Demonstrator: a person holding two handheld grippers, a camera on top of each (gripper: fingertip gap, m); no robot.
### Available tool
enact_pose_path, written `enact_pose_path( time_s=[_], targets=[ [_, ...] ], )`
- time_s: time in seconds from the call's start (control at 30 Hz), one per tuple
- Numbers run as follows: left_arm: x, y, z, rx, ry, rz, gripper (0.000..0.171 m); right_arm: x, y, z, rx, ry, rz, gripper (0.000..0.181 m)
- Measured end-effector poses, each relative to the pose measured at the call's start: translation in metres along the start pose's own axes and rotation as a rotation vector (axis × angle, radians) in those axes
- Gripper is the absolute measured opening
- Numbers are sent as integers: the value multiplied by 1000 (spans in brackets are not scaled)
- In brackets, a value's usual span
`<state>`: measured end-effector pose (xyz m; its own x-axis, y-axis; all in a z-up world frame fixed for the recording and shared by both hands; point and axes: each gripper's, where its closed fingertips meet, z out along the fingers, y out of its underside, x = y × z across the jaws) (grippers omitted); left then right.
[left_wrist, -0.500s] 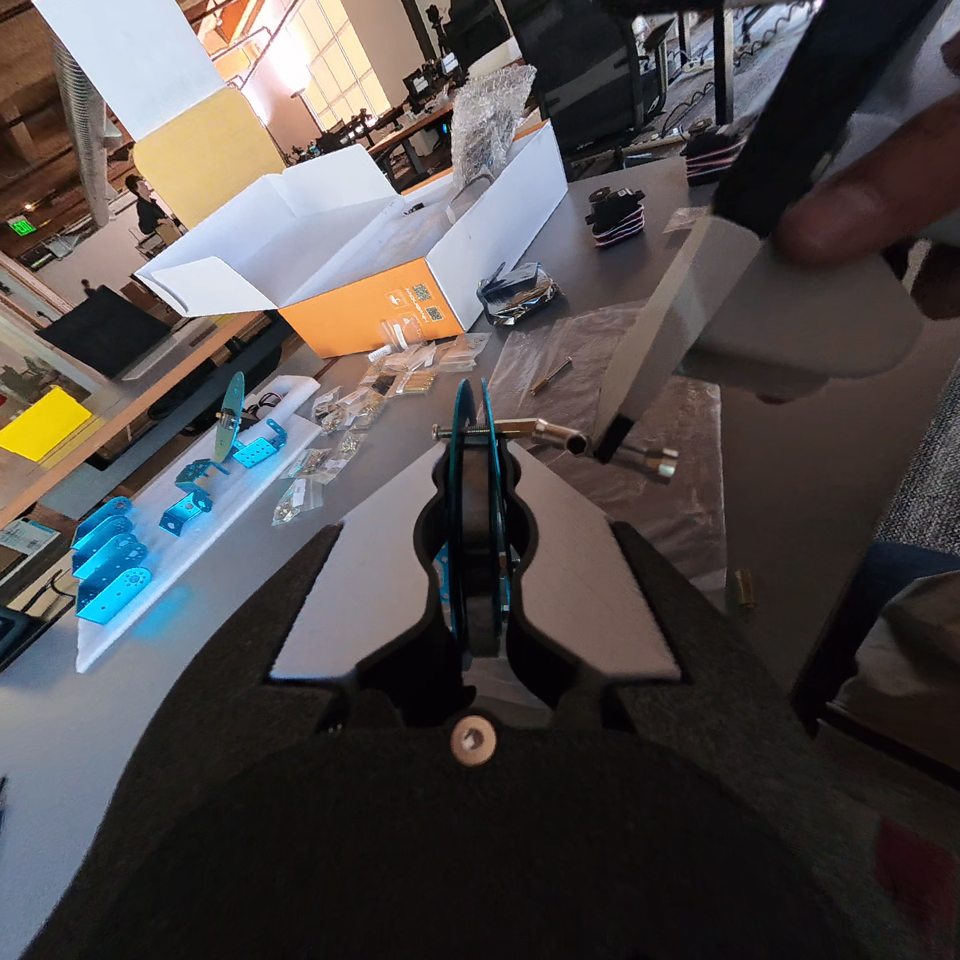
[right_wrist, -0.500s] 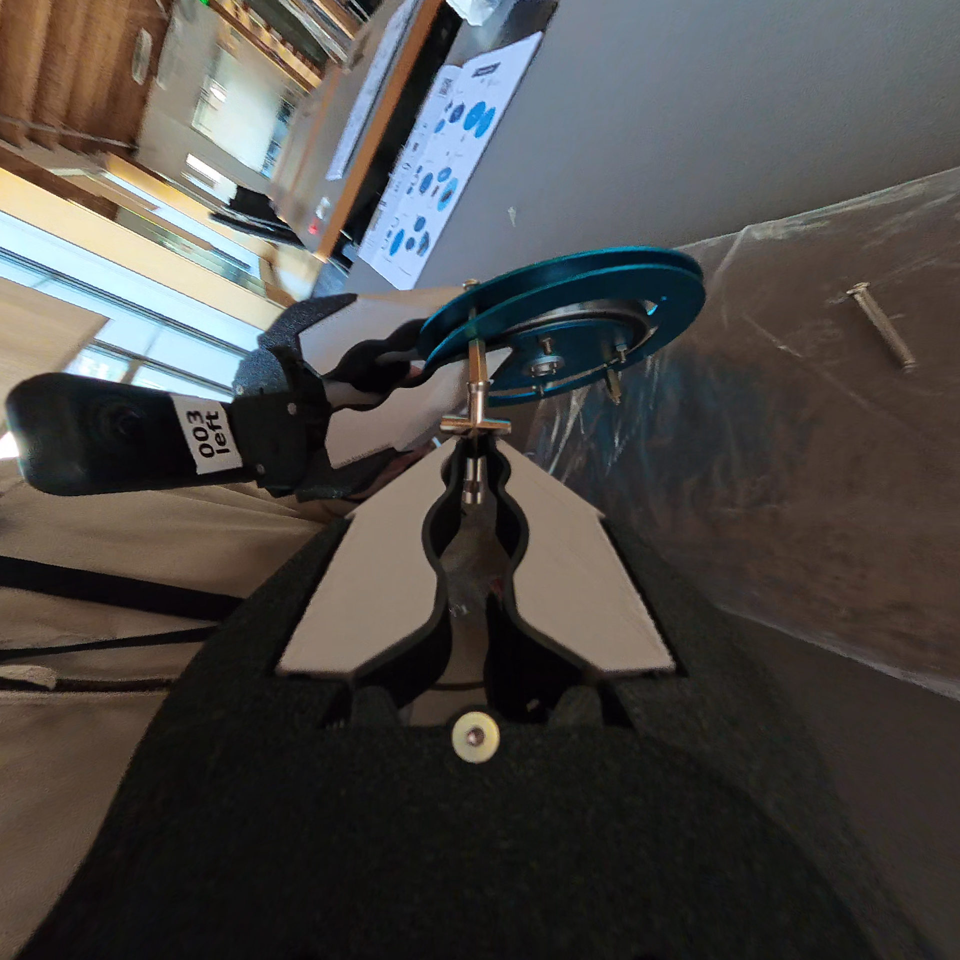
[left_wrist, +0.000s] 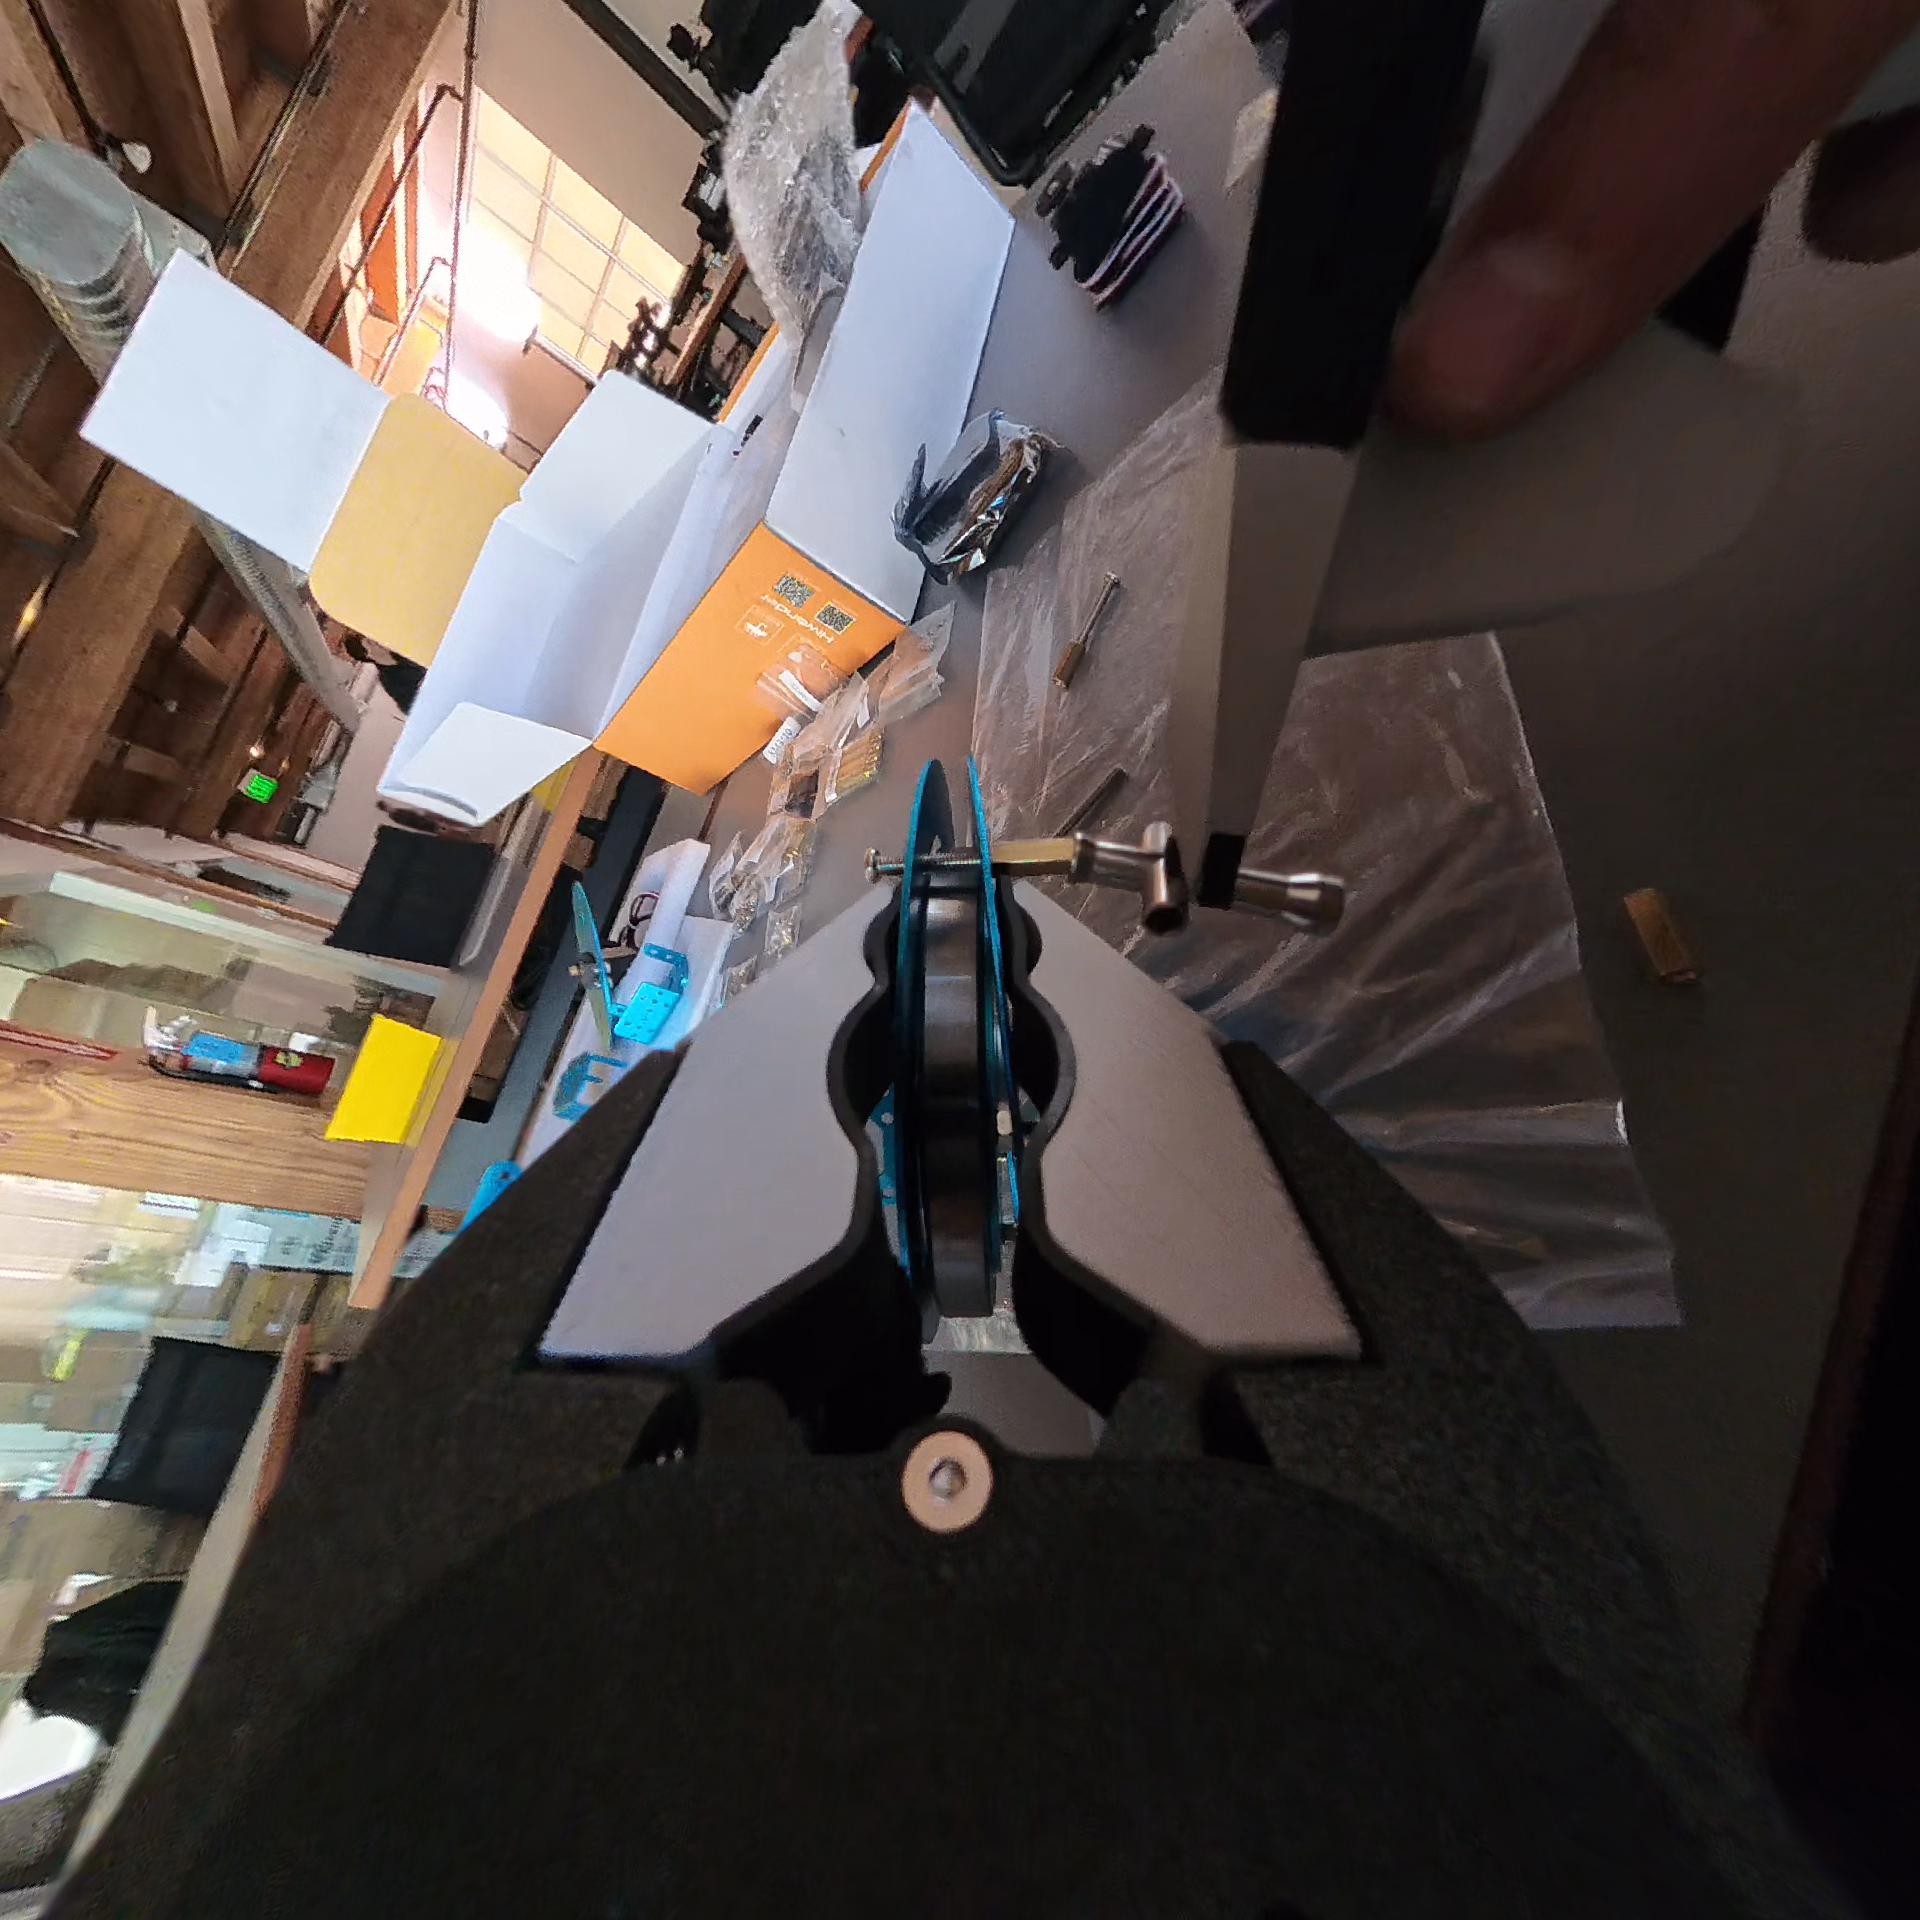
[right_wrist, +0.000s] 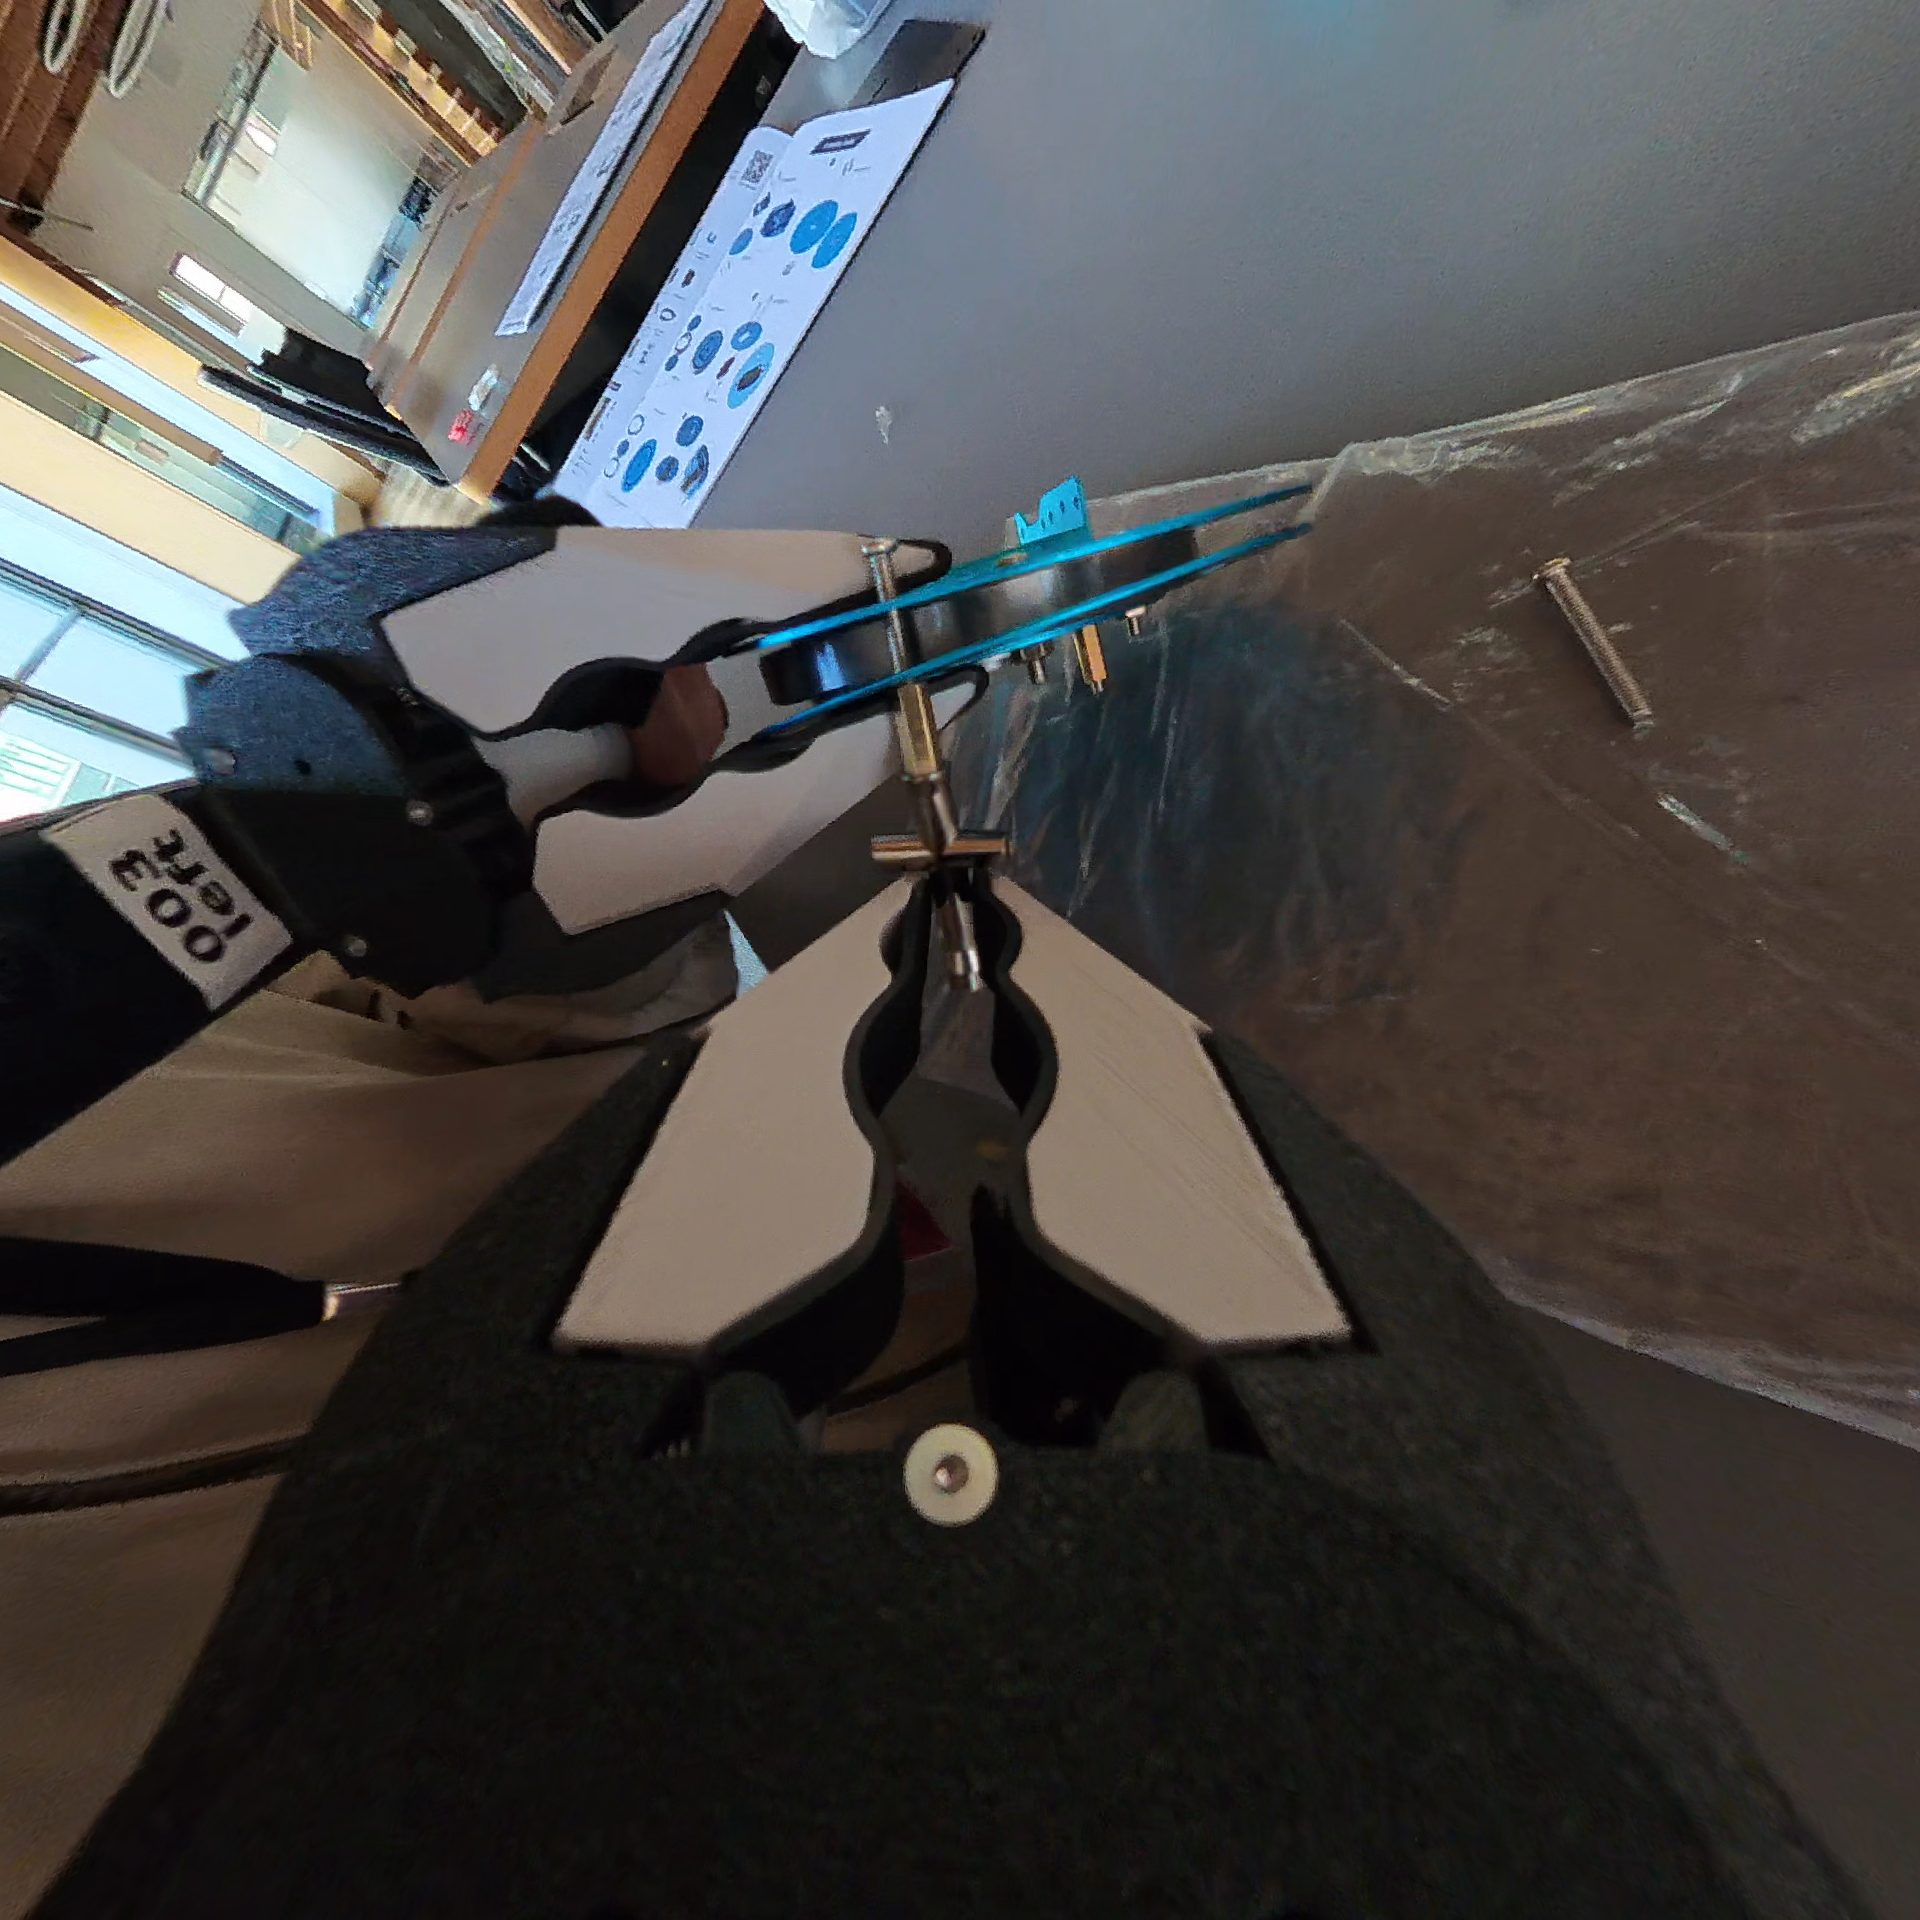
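Observation:
My left gripper (left_wrist: 948, 896) is shut on a wheel of two blue discs (left_wrist: 940, 1039) with a black ring between them, held edge-on above the table. A long screw runs through the discs into a brass standoff (left_wrist: 1029, 854). A silver T-handle wrench (left_wrist: 1164, 878) sits on the standoff's end. My right gripper (right_wrist: 948, 883) is shut on that wrench (right_wrist: 940, 847), and its fingertip (left_wrist: 1218, 864) shows in the left wrist view under a person's hand. The right wrist view shows the left gripper (right_wrist: 951, 618) clamping the wheel (right_wrist: 1039, 613) from the left.
A clear plastic sheet (right_wrist: 1558, 935) lies under the work, with a loose screw (right_wrist: 1595, 644) on it. An open orange and white box (left_wrist: 727, 644), hardware bags (left_wrist: 831, 769), blue brackets (left_wrist: 644, 1008), a loose brass standoff (left_wrist: 1662, 935) and an instruction sheet (right_wrist: 748, 291) lie around. Tip to tip, the grippers are about 4 cm apart.
Both grippers have rolled, so the table looks tilted. The wheel has turned from face-on to nearly edge-on in the right wrist view. Both grips are unchanged and the wrench stays on the standoff.

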<state>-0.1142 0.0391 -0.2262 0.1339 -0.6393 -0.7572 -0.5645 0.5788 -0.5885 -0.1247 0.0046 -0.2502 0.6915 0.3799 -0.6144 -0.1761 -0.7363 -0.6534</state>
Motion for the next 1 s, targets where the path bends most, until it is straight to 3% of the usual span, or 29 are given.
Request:
enact_pose_path(
  time_s=[0.4, 0.53, 0.67, 0.8, 1.0],
  targets=[
    [33, -3, 1, 0, -54, 328, 13, 18, 9, -1, 51, 47, -109, 0],
    [39, 1, 0, -24, -85, 377, 14, 25, 16, -3, 4, 64, -144, 0],
    [20, 2, -5, -31, -122, 287, 14, 25, 17, -11, -15, 28, -207, 3],
    [7, 10, -7, -12, -136, 173, 14, 10, 2, -15, 11, -34, -439, 15],
    [-18, 21, -15, -19, -128, -77, 14, 15, 16, 6, -175, 44, -581, 24]
  ],
)
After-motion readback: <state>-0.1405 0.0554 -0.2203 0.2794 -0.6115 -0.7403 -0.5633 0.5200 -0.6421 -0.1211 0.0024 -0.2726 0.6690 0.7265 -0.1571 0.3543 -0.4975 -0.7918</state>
